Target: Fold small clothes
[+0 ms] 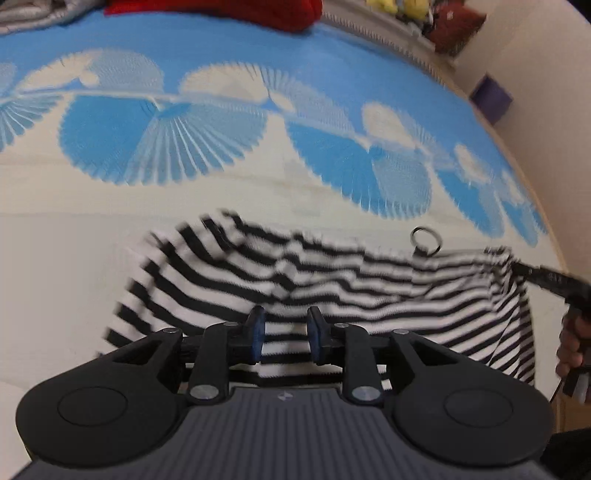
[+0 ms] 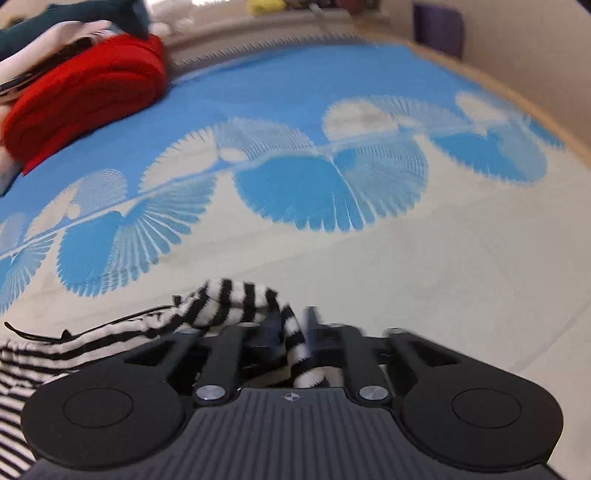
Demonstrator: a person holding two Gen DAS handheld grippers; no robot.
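Striped garment (image 1: 332, 280) pinched in right tongs (image 2: 291, 332); left tongs (image 1: 284, 334) parted.

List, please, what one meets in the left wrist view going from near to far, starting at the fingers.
left gripper → striped garment → metal ring → blue-and-white patterned mat → red folded cloth

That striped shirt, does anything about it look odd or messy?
Yes. The striped shirt is bunched and rumpled, not flat: the right gripper pinches one twisted corner, while the left gripper is open over its near edge. A small metal ring sits at its far edge.
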